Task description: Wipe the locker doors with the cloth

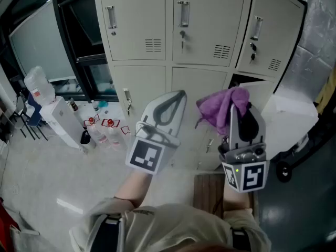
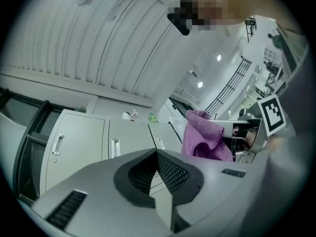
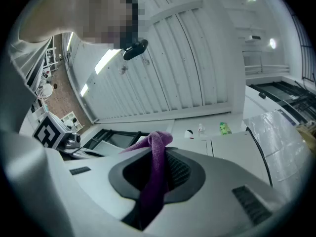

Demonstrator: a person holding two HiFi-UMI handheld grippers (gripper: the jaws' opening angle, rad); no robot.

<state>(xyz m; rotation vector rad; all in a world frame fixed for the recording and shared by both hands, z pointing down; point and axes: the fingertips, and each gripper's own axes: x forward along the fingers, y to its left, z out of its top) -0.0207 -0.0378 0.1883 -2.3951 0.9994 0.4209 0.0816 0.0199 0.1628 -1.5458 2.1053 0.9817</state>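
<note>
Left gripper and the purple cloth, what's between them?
Nothing. In the head view the stretch from the left gripper to the purple cloth is bare air, with only a locker door behind it.

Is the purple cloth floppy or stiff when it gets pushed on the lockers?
Probably floppy: the purple cloth droops in soft folds over the right gripper. It likely weighs little, since one pinch holds it up. It should squash flat against a locker door.

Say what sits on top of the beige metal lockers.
On the beige metal lockers stand a white round container, a small clear bottle and a green packet. The right gripper, shut on a purple cloth, covers the top's left stretch; anything there is hidden.
</note>
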